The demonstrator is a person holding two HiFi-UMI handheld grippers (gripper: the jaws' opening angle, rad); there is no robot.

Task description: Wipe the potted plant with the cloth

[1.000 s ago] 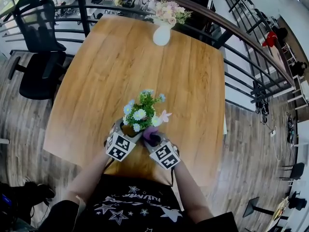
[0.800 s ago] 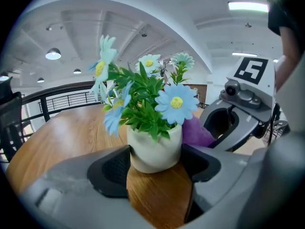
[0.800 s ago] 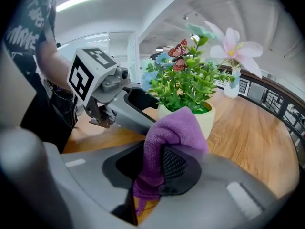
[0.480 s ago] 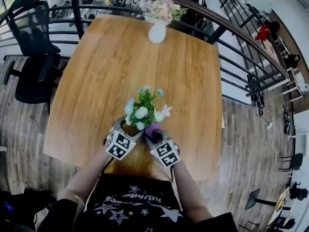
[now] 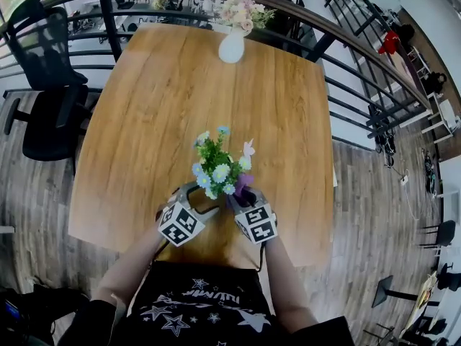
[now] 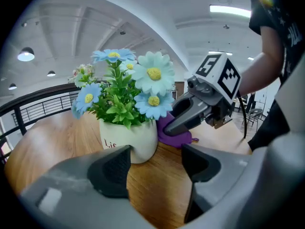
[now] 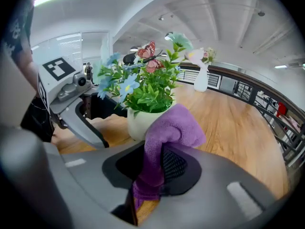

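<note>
The potted plant [image 5: 218, 166] has blue and white flowers and stands in a white pot [image 6: 129, 140] near the front edge of the wooden table [image 5: 180, 99]. My right gripper [image 5: 239, 193] is shut on a purple cloth [image 7: 167, 132], which bulges out of the jaws against the pot's [image 7: 143, 123] right side. The left gripper [image 6: 155, 156] is open. Its jaws stand just short of the pot, the left fingertip [image 6: 114, 168] closest to it. Nothing lies between the pads. In the left gripper view the right gripper [image 6: 195, 111] and cloth [image 6: 174, 130] show beside the pot.
A white vase of pale flowers [image 5: 232, 45] stands at the table's far edge. A curved dark railing [image 5: 346, 49] runs behind the table. A black office chair [image 5: 47, 114] is at the left. Wooden floor surrounds the table.
The plant and both grippers have shifted a little to the right on the table. The cloth now sits higher, against the pot's right side.
</note>
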